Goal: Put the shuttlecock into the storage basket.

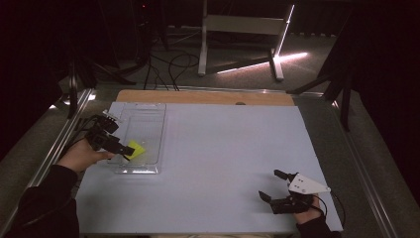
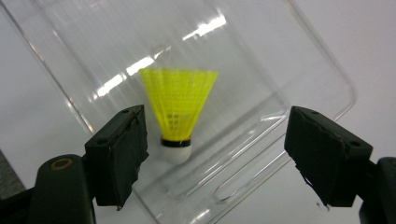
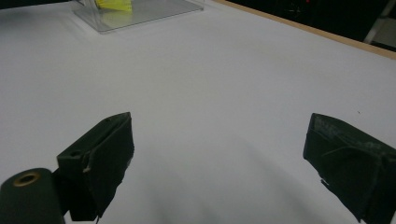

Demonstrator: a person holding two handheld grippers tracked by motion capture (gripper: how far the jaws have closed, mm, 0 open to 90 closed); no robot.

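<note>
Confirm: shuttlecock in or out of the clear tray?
In. The yellow shuttlecock lies inside the clear tray, free of the open left claw.

Dark room — a white metal frame [image 1: 242, 29] stands on grey floor [image 1: 198, 79], crossed by a bright light streak [image 1: 262, 63].

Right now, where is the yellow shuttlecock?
The yellow shuttlecock lies inside the clear plastic tray at the table's left, just beyond the open left gripper.
</note>
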